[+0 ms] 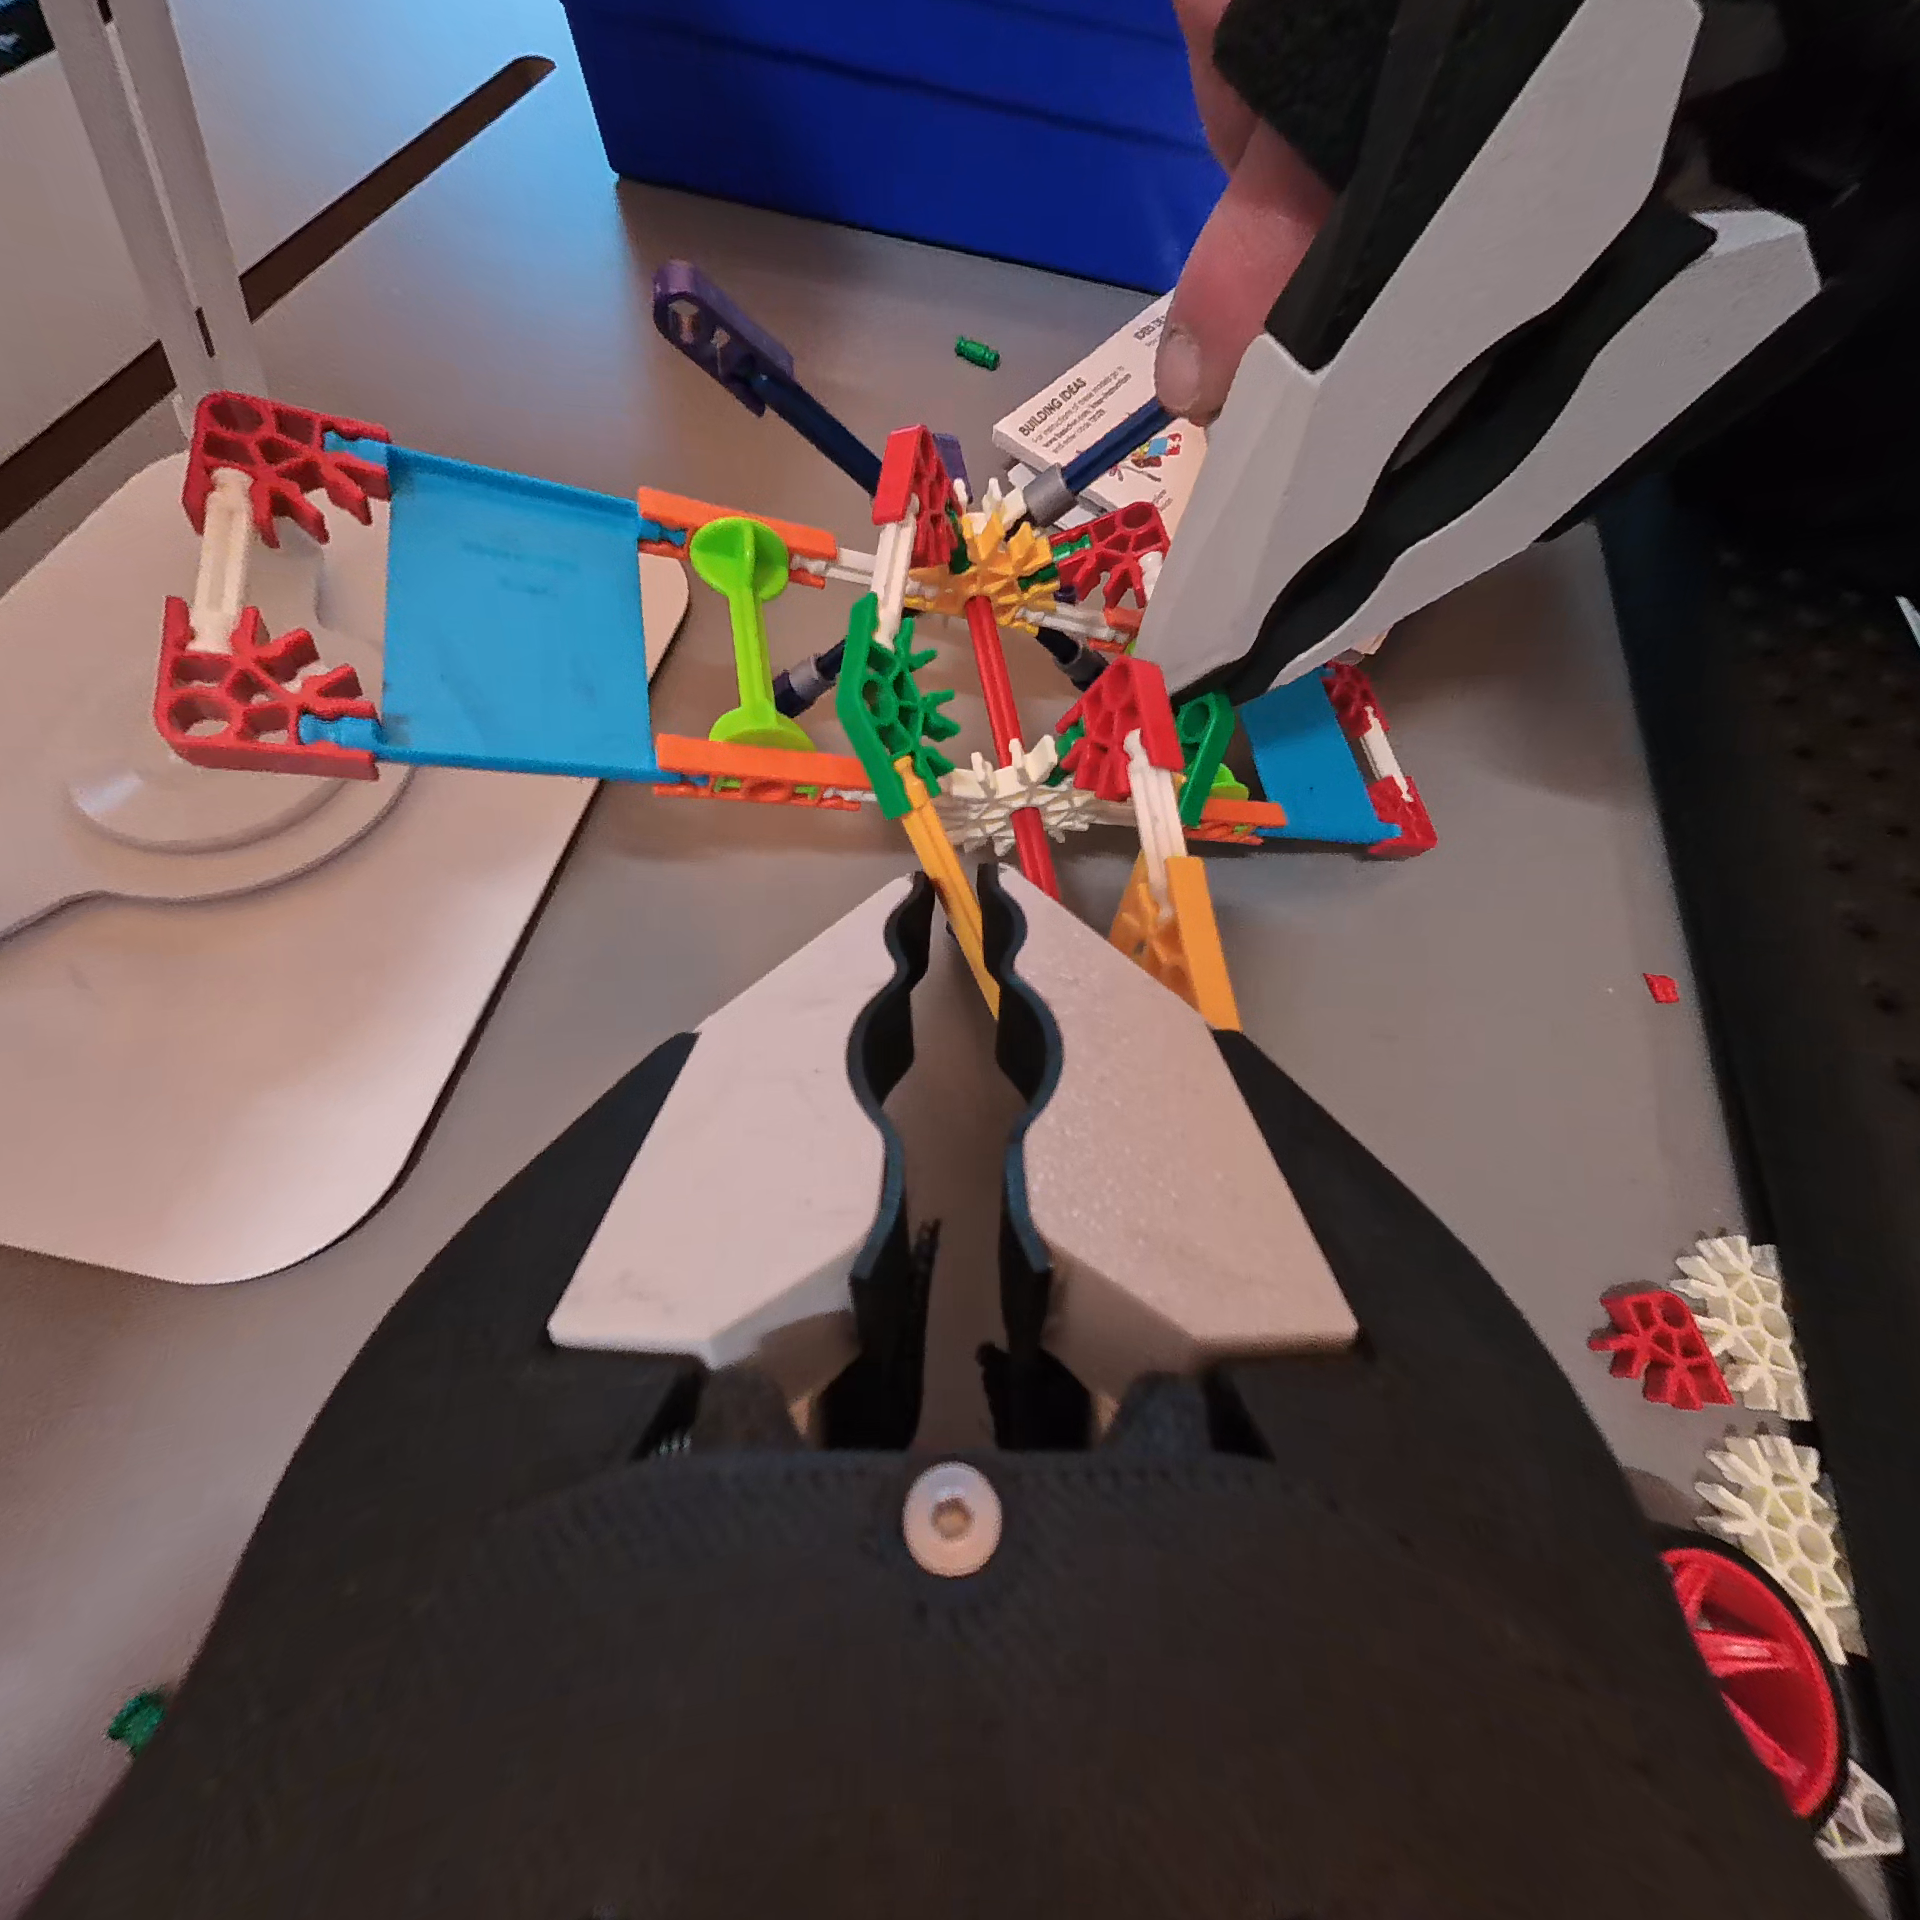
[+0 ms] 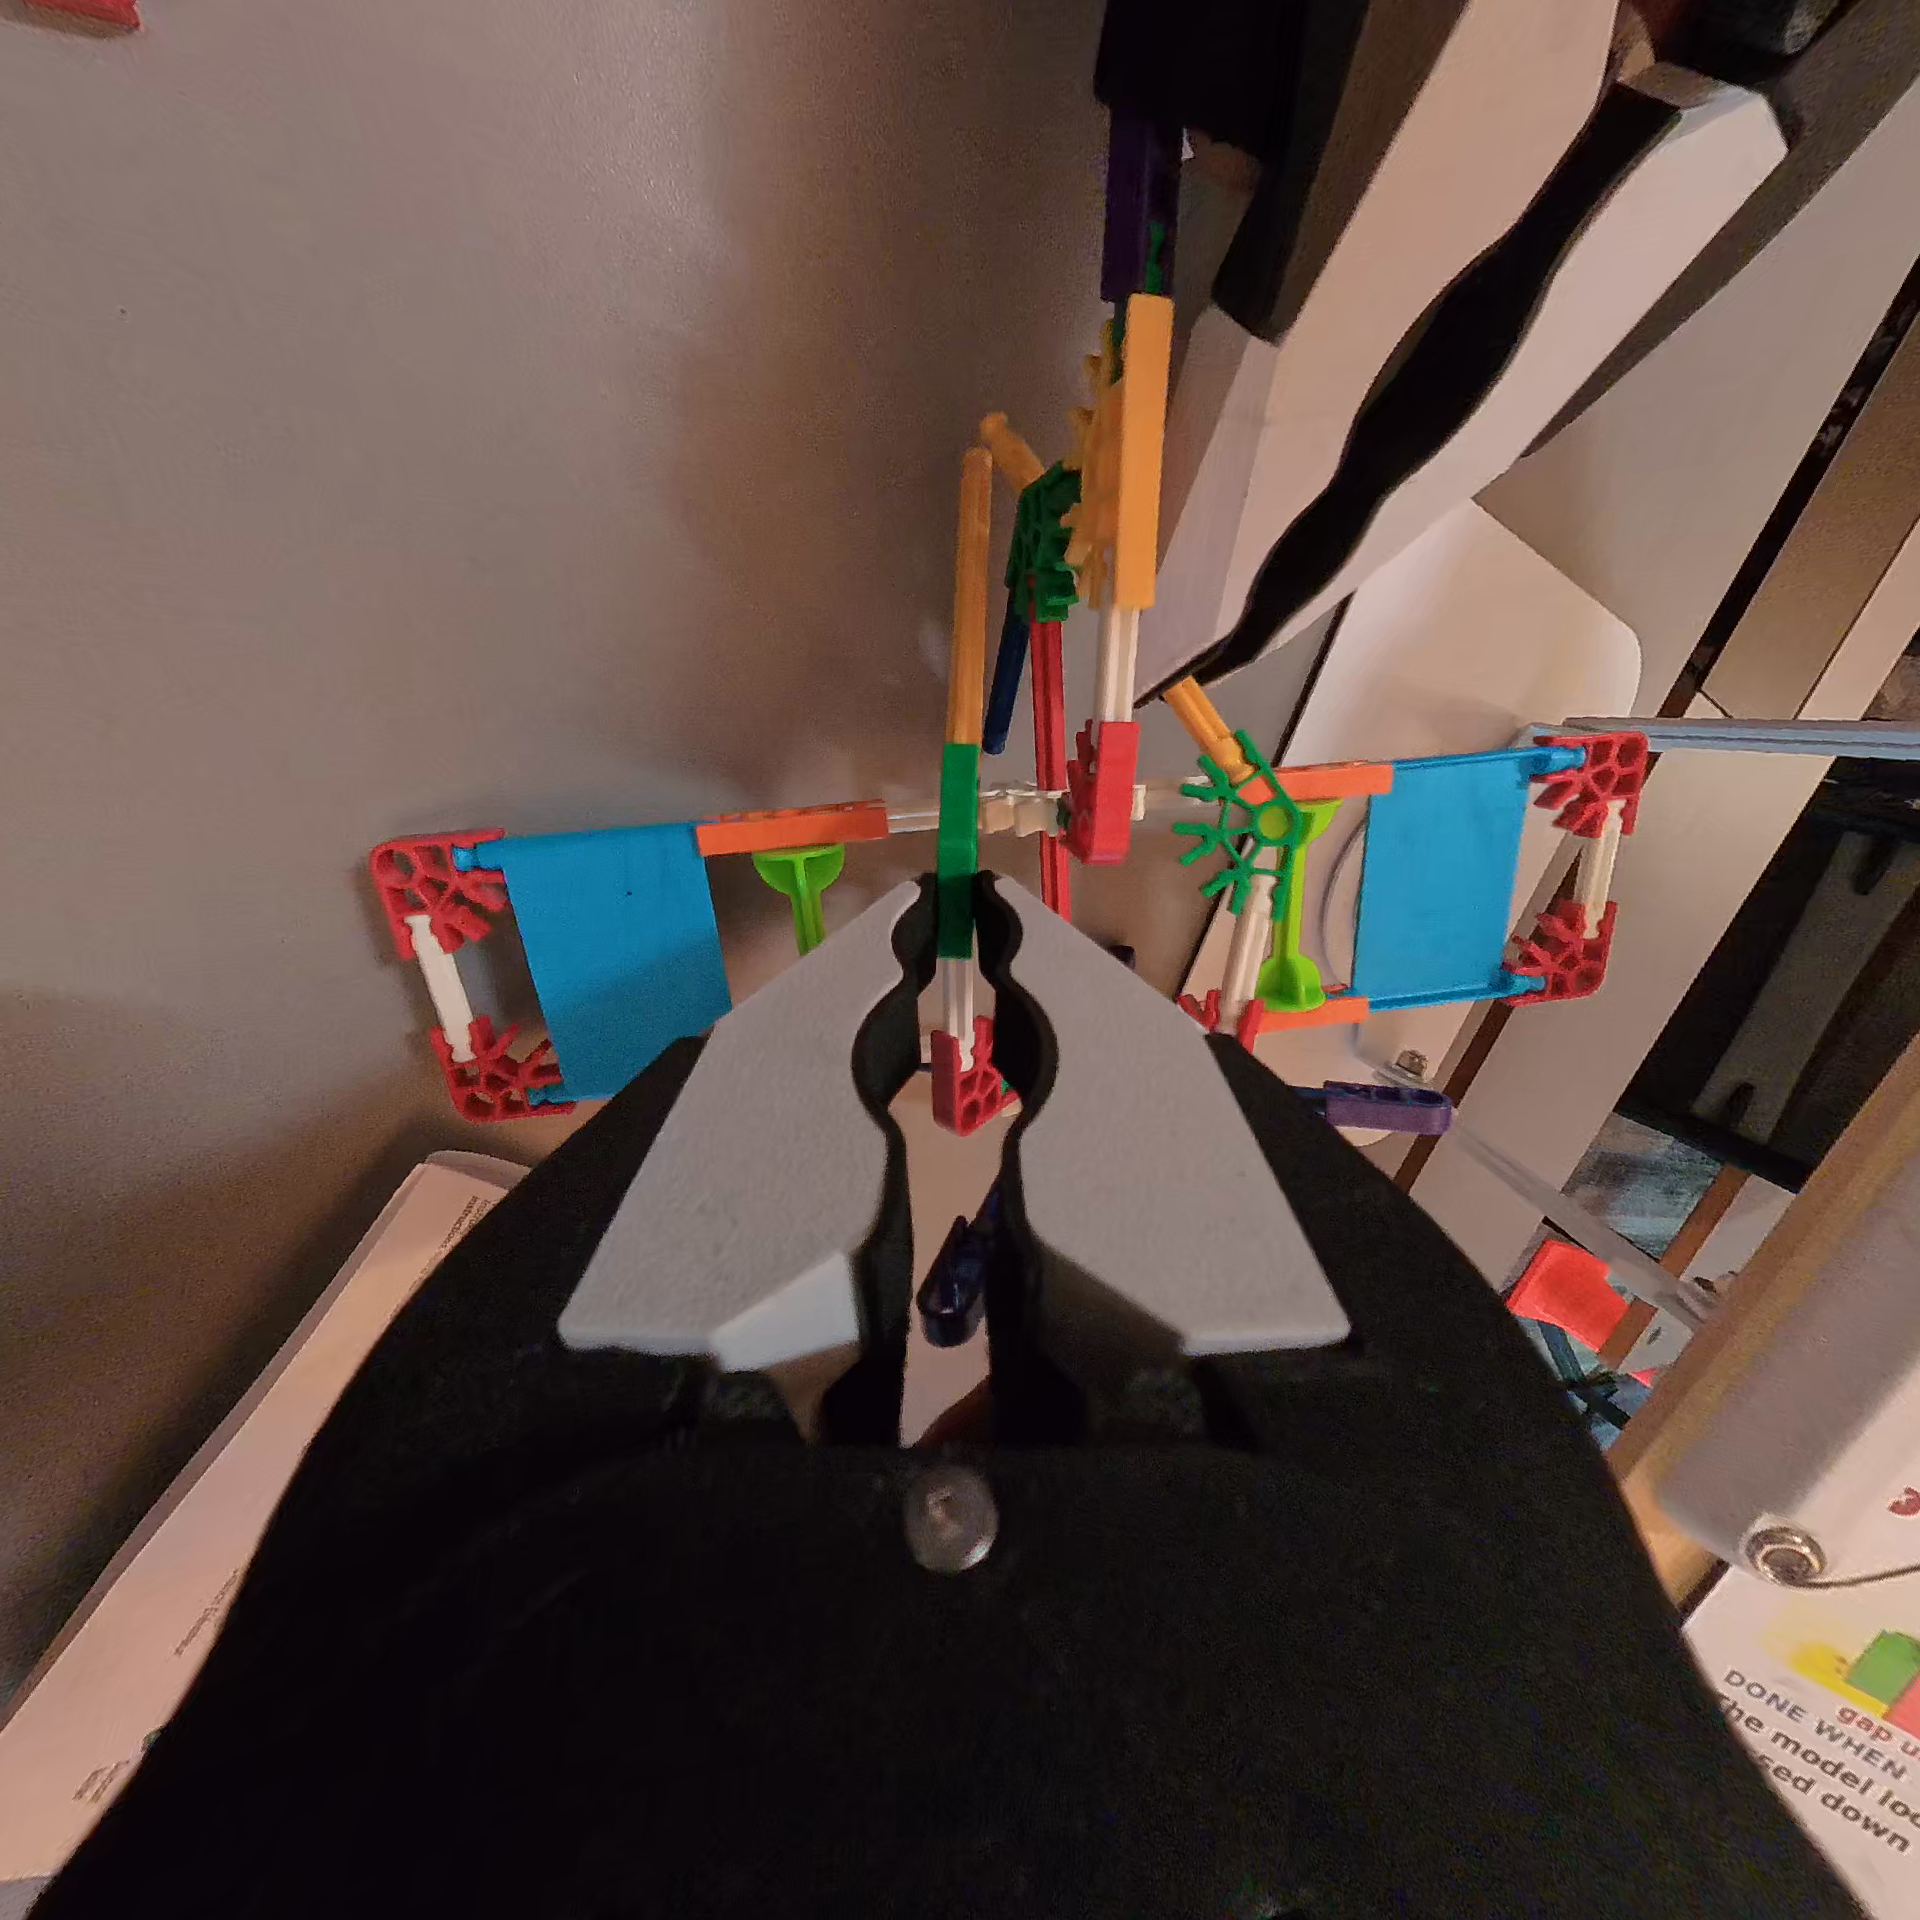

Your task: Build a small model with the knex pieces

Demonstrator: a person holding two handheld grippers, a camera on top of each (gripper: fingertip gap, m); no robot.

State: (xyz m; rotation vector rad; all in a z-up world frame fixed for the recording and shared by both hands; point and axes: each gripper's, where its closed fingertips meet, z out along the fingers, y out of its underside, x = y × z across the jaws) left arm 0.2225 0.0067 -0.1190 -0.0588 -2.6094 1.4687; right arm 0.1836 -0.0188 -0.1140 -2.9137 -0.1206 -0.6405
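A colourful toy-rod model sits on the grey table (image 1: 727,1039), with blue panels (image 1: 520,623) and red corner connectors (image 1: 270,468) at both ends. My left gripper (image 1: 954,894) is shut on a yellow rod (image 1: 971,945) that sticks out of the model's near side. My right gripper (image 1: 1210,681) comes in from the upper right, with a person's finger (image 1: 1216,301) on it. In the right wrist view my right gripper (image 2: 956,894) is shut on a green connector (image 2: 956,831) at the model's middle. The left gripper (image 2: 1169,681) shows there at the upper right, on the yellow rod (image 2: 1200,717).
A blue bin (image 1: 894,125) stands at the back. A white stand base (image 1: 208,935) lies on the left and a booklet (image 1: 1101,426) behind the model. Loose red (image 1: 1662,1351) and white connectors (image 1: 1745,1320) and a red wheel (image 1: 1756,1704) lie at the right edge. A purple connector (image 1: 707,322) lies behind. The grippers' ends are close to 5 cm from one another.
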